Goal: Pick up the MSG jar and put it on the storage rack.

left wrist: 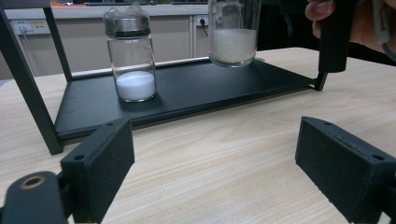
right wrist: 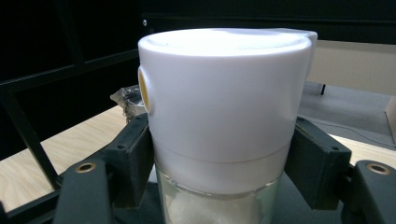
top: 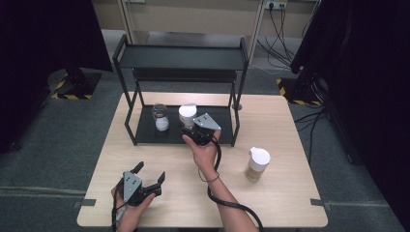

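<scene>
Over black shelf, right hand-held gripper clamps white-lidded jar between its jaws.

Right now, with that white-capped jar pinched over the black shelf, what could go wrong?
The right gripper is shut on the white-capped jar just under its cap, on smooth glass; it might slip. In the left gripper view the jar's base appears to be slightly above the bottom shelf, so an early release could tip it. The small jar stands close by and could get knocked.
</scene>
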### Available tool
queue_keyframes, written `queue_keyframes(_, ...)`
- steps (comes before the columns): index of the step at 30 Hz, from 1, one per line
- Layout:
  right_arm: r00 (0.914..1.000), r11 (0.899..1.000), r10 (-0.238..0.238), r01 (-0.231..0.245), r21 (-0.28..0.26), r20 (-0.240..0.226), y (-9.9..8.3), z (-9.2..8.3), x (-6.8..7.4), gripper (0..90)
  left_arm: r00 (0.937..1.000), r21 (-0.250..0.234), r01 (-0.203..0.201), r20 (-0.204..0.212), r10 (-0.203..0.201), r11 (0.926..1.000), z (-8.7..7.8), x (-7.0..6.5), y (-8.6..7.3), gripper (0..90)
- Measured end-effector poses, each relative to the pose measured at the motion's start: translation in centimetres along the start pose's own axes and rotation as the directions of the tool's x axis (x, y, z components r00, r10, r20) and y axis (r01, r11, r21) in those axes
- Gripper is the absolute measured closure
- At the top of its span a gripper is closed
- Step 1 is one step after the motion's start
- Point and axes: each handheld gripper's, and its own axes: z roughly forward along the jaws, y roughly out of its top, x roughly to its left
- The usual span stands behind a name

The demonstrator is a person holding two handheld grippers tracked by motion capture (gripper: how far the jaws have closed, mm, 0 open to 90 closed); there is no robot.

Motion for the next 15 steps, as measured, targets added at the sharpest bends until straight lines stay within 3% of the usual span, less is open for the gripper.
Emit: queue_keyframes(15, 0.9997, 1.0, 0.015, -0.015, 0.01, 0.02, 0.0, 1.2, -0.5, 30.8, 1.0, 0.0, 0.005, 0.001, -0.005, 1.0, 0.0, 0.0, 0.0, 11.4)
